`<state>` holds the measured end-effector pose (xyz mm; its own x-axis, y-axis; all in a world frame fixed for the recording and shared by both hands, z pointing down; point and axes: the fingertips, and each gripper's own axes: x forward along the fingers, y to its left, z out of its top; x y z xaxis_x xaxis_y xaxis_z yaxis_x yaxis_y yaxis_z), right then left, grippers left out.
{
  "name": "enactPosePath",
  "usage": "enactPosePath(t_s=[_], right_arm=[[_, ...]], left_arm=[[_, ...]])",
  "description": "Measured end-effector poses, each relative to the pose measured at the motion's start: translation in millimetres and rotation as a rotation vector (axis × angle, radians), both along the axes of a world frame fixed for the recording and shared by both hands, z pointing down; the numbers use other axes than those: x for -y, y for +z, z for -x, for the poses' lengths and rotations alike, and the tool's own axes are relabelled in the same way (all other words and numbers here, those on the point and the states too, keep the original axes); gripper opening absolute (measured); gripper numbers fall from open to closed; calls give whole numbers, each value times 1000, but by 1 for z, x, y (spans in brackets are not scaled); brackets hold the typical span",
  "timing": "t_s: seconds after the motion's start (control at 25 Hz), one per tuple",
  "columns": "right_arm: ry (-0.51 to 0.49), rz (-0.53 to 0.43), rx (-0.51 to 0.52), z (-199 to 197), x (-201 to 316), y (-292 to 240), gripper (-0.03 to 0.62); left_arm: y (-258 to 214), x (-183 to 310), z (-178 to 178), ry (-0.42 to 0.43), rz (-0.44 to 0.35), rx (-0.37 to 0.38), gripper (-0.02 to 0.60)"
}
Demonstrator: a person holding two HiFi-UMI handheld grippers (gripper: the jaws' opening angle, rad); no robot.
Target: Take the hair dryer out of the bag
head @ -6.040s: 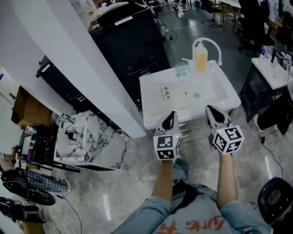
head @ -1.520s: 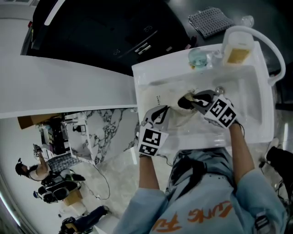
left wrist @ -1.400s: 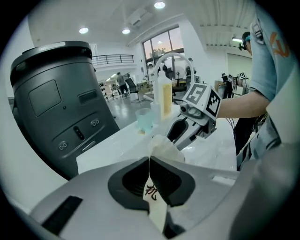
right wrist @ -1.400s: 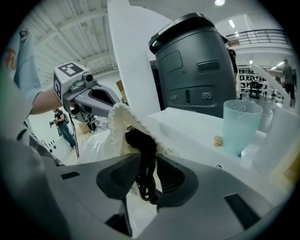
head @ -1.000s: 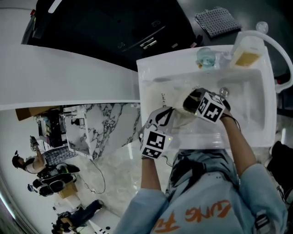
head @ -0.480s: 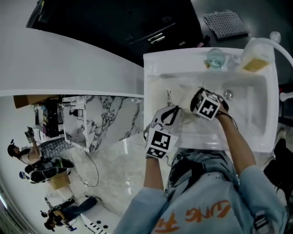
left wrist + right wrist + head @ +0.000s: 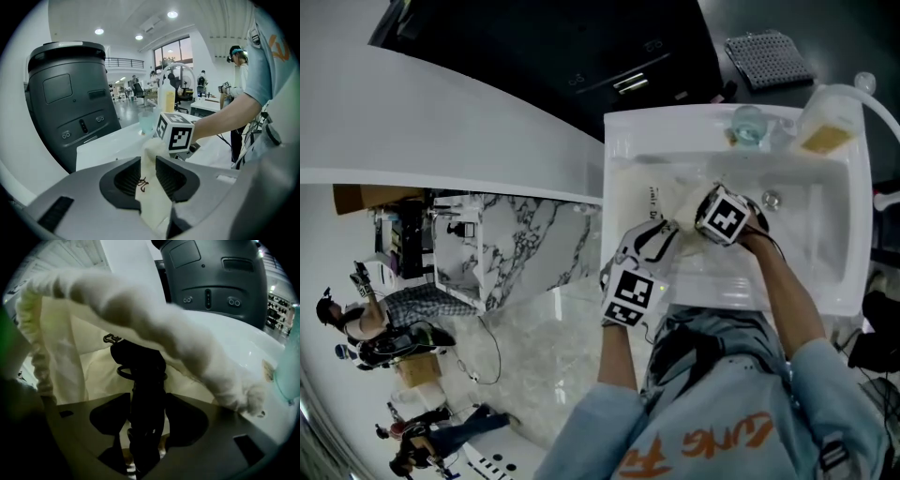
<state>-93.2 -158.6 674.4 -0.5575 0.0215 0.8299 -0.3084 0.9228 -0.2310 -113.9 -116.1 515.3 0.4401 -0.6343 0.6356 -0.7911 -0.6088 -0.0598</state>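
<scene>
A cream cloth bag [image 7: 673, 208] lies on the white basin-like table [image 7: 825, 281]. My left gripper [image 7: 660, 232] is at the bag's near edge. In the left gripper view a strip of the bag [image 7: 152, 201] runs between the left gripper's [image 7: 148, 176] jaws, which have just been opening and sit loosely round it. My right gripper [image 7: 703, 204] reaches into the bag's mouth. Inside the bag [image 7: 117, 305] the black hair dryer [image 7: 143, 376] stands upright. The right gripper [image 7: 147, 422] has just been closing and now grips its handle.
A bottle of yellow liquid [image 7: 830, 122] and a clear cup [image 7: 748, 127] stand at the table's far edge. A large black machine [image 7: 581, 56] is beyond the table, and a perforated grey tray [image 7: 769, 58] is at the top right. People stand on the floor at the left.
Both grippers came from in front of the table onto the bag. Over the last second the right gripper sank deeper into the bag's mouth; the left stayed at the edge.
</scene>
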Motion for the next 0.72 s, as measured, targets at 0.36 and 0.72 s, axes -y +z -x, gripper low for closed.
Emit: enactPosePath(t_s=[0.36, 0.72], right_arm=[[66, 30, 13, 1, -1, -7, 232], [139, 97, 124, 7, -12, -17, 227]], left_arm=[[48, -63, 92, -163, 166, 119, 192], [115, -91, 137, -298, 314, 332, 213]])
